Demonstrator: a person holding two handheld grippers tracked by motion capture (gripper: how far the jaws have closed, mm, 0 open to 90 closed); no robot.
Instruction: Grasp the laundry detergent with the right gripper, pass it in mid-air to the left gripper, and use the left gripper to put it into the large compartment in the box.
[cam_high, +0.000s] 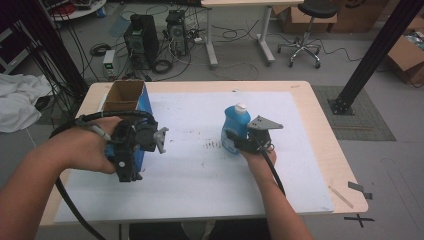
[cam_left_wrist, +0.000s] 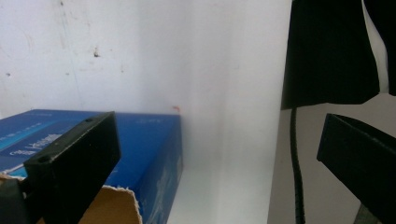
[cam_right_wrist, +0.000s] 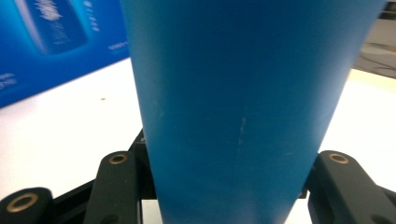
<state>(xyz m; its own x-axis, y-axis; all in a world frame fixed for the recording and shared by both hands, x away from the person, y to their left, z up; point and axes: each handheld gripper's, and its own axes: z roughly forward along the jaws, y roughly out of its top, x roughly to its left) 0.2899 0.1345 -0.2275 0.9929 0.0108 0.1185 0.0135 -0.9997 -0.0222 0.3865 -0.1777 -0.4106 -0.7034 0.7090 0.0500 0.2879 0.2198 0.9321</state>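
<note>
A blue bottle (cam_high: 236, 125) with a white cap stands upright on the white mat (cam_high: 200, 185), right of centre. My right gripper (cam_high: 235, 143) is shut on its lower body; in the right gripper view the bottle (cam_right_wrist: 243, 102) sits tight between both jaws of that gripper (cam_right_wrist: 231, 191). An open-topped blue cardboard box (cam_high: 145, 106) stands at the mat's left edge. My left gripper (cam_high: 129, 170) is at the box's near end. In the left gripper view this gripper (cam_left_wrist: 219, 158) is open, with one jaw over the box (cam_left_wrist: 149, 140) and its torn brown rim, the other off to the side.
The blue box (cam_right_wrist: 56, 37) lies behind the bottle to the left in the right gripper view. Beyond the table's far edge are computer towers (cam_high: 140, 37), cables, a desk and a stool (cam_high: 306, 30). A black post (cam_high: 375, 55) rises at the right and white cloth (cam_high: 17, 100) lies at the left.
</note>
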